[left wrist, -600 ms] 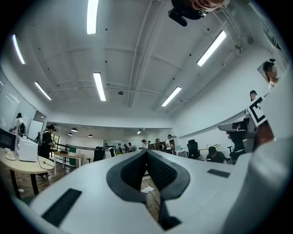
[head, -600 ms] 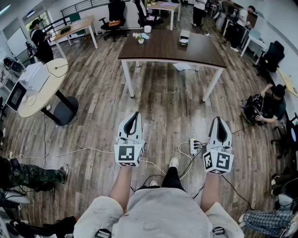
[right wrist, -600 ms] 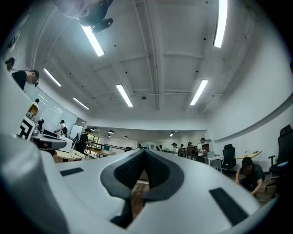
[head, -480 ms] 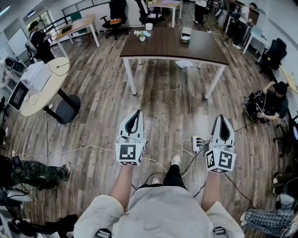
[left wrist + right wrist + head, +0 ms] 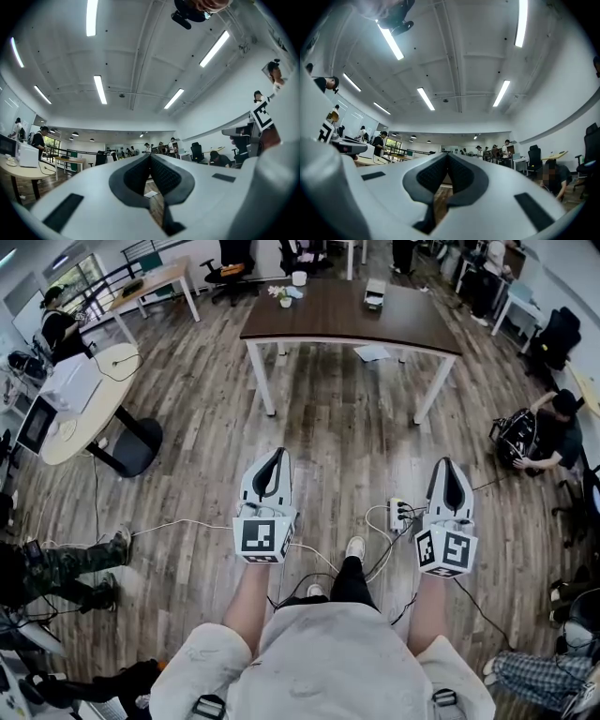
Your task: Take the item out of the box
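Observation:
A small white and green box (image 5: 374,292) lies on the dark brown table (image 5: 347,324) far ahead of me; what it holds cannot be made out. My left gripper (image 5: 278,452) is held out over the wooden floor, well short of the table, shut with nothing in it. My right gripper (image 5: 443,462) is level with it on the right, also shut and empty. In the left gripper view the left gripper (image 5: 150,154) has its dark pads meeting at the tip. The right gripper view shows the right gripper (image 5: 447,154) the same way.
A flower pot (image 5: 284,296) and a white cup (image 5: 299,278) stand on the table's far left. A paper sheet (image 5: 372,352) lies under it. A power strip (image 5: 398,515) with cables is by my feet. A round table (image 5: 89,404) stands left; a person (image 5: 553,427) crouches right.
I have stepped forward: the table and floor have shifted in the head view and both grippers sit slightly higher. Both stay shut and empty.

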`<state>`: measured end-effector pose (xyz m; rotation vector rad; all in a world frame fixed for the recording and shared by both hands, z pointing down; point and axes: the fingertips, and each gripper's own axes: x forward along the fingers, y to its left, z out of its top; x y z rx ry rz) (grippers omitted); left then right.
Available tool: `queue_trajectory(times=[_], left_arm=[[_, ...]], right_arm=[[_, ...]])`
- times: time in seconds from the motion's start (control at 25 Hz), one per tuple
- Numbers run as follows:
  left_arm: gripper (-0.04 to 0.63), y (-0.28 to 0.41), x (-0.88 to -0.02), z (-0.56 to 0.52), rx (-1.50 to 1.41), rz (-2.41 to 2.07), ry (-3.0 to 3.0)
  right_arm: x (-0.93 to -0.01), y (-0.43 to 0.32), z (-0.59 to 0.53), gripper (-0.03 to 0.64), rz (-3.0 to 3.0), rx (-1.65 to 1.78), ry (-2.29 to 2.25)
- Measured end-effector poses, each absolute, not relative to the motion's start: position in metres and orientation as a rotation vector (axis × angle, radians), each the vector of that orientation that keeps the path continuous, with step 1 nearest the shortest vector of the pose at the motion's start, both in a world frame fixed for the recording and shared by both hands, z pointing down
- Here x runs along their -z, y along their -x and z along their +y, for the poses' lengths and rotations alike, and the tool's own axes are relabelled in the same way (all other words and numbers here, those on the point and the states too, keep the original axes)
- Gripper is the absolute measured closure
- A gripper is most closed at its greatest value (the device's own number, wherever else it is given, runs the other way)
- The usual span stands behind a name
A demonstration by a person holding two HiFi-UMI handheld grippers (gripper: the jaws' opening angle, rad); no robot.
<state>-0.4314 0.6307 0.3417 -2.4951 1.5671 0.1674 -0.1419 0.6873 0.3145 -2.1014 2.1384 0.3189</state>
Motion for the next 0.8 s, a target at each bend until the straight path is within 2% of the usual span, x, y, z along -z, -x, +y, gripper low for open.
queue_trajectory(times=[0.36, 0.4, 0.48, 0.6, 0.68, 0.8], left_arm=[[0.592, 0.433, -0.35, 0.636, -0.127, 1.606, 2.477], [0.569, 0.432, -0.352, 0.636, -0.111, 1.608, 2.481], [0.4, 0.428, -0.353, 0.634, -0.08, 1.598, 2.497], [0.26, 0.421, -0.352, 0.628, -0.084, 1.593, 2.504], [0.212, 0.417, -0.352, 0.623, -0.102, 1.597, 2.512], [0.202, 0.41, -0.354, 0.614, -0.1, 1.601, 2.533]], right_arm=[[-0.329, 0.148, 0.685, 0.615, 2.18, -0.287, 2.074], [-0.33, 0.149, 0.686, 0.615, 2.181, -0.283, 2.072], [-0.331, 0.149, 0.686, 0.615, 2.18, -0.275, 2.073], [-0.331, 0.144, 0.682, 0.615, 2.176, -0.277, 2.081], [-0.334, 0.138, 0.68, 0.615, 2.169, -0.276, 2.093], [-0.339, 0.128, 0.677, 0.615, 2.154, -0.253, 2.114]])
